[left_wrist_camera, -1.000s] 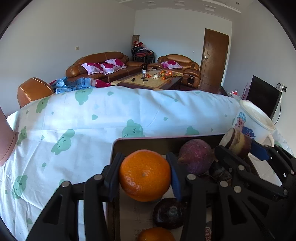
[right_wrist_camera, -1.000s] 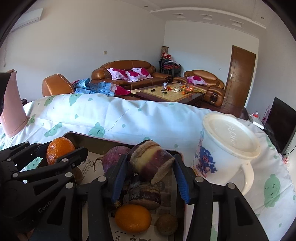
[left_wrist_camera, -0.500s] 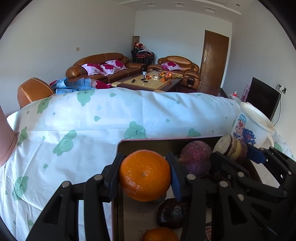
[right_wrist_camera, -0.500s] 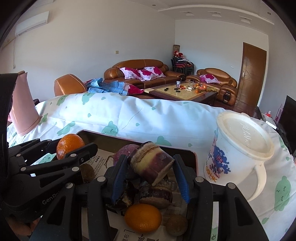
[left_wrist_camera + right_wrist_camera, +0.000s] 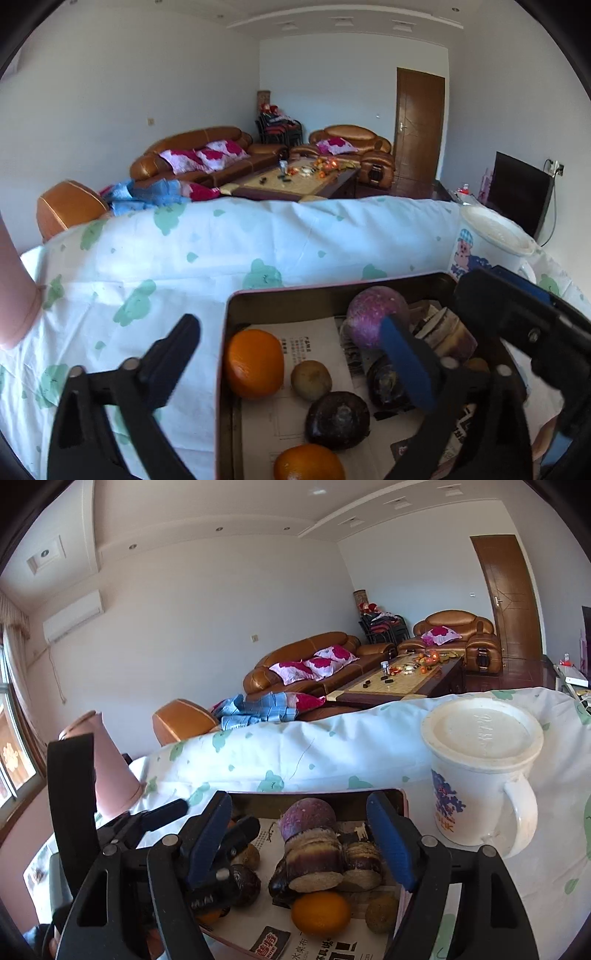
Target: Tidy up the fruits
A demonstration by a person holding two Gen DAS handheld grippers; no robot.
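Orange, round and glossy, a tangerine (image 5: 254, 363) lies in the left corner of a dark rectangular metal tray (image 5: 332, 293) lined with printed paper, seen from the left wrist camera. The left hand-held gripper (image 5: 291, 350) is opening; its black fingers (image 5: 173, 354) stand wide apart on either side of the tangerine, touching nothing. Beside the tangerine sit a small brown-green round fruit (image 5: 311, 380), a dark purple round fruit (image 5: 338, 420), a second orange tangerine (image 5: 308, 463) at the near edge, and a pale purple round fruit (image 5: 376, 315) towards the back. The tray rests on a tabletop covered by a white cloth with green prints (image 5: 184, 273).

From the right wrist camera, the right hand-held gripper (image 5: 295, 834) is also opening, its blue-padded fingers (image 5: 389, 843) clear of a cut chunk of purple-skinned sugarcane (image 5: 314, 860) that lies on other fruit in the tray. A white lidded plastic mug (image 5: 480, 771) stands just right of the tray, and a pink tapered container (image 5: 107, 768) stands to the left.
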